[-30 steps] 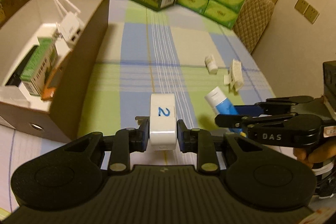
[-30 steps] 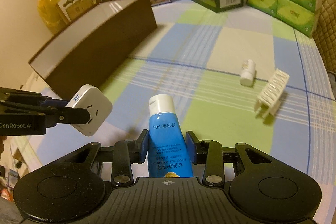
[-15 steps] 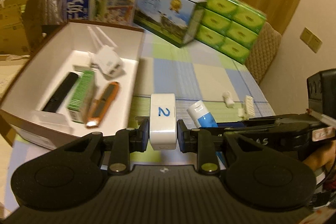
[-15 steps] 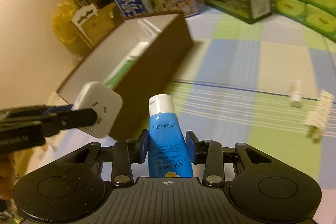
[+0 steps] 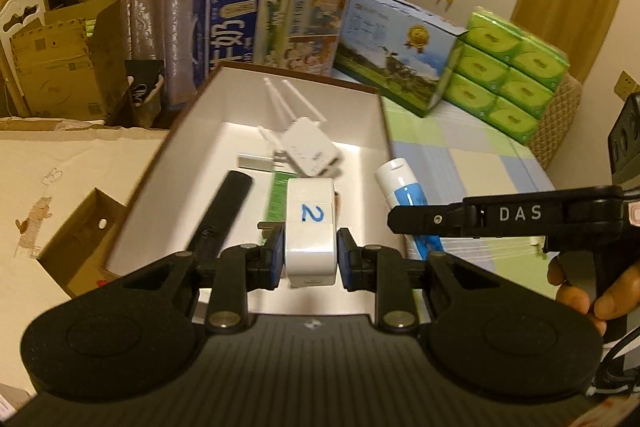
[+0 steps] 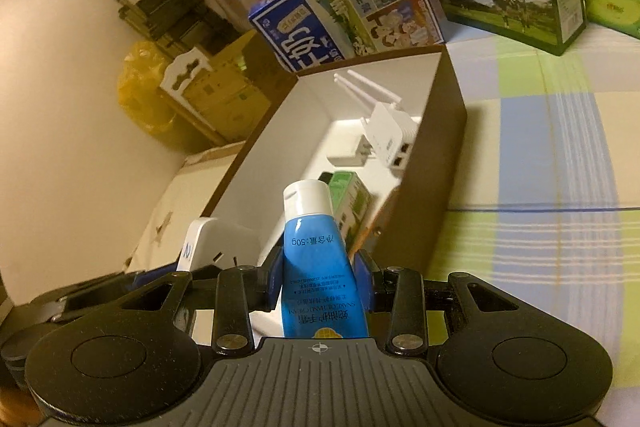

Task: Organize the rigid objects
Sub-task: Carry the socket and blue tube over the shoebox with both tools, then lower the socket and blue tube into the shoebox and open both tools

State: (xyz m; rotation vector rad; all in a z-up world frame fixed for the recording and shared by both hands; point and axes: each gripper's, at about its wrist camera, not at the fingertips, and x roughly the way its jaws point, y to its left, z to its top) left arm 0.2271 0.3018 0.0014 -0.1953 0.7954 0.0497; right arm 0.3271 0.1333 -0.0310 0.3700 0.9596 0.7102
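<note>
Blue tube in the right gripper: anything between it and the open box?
Nothing visible blocks it. The tube is at the box's near corner, and the box has no lid. The floor below is crowded: a green carton, a router, and the left gripper's white plug.

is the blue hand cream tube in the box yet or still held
Still held, not in the box. The right gripper clamps the blue hand cream tube between its jaws, cap pointing toward the open box.

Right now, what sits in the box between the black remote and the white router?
In the left wrist view, a small silvery block and part of a green carton lie between the black remote and the white router inside the box.
</note>
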